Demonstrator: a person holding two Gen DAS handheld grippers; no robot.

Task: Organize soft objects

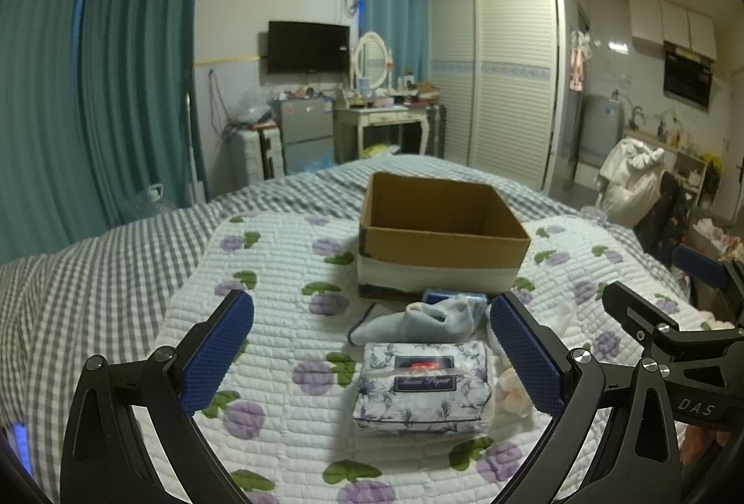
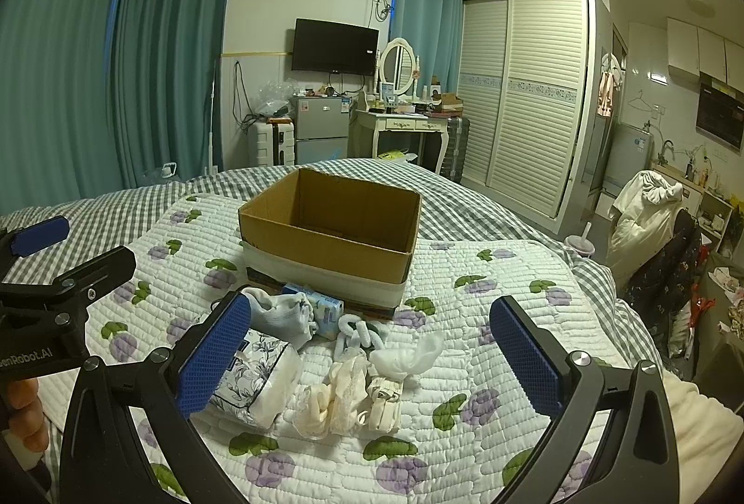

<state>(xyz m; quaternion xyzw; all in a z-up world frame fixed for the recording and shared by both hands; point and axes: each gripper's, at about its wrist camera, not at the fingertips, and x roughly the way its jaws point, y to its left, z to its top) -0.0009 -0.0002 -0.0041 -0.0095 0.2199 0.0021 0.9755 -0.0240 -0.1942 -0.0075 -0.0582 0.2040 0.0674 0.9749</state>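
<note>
An open, empty cardboard box (image 1: 441,232) (image 2: 332,232) stands on the floral quilt (image 1: 288,267). In front of it lie a floral tissue pack (image 1: 421,385) (image 2: 253,378), a light blue sock (image 1: 418,320) (image 2: 279,311), a small blue tissue packet (image 2: 328,306), cream lace pieces (image 2: 335,392), a white sock (image 2: 407,355) and a fluffy hair tie (image 2: 355,329). My left gripper (image 1: 372,357) is open, above the tissue pack. My right gripper (image 2: 369,357) is open, above the lace pieces and white sock.
The quilt lies on a grey checked bedspread (image 1: 83,285). Beyond the bed stand a fridge (image 2: 321,129), a dressing table (image 2: 409,127) and a wardrobe (image 2: 525,95). A chair piled with clothes (image 2: 651,225) stands at the right.
</note>
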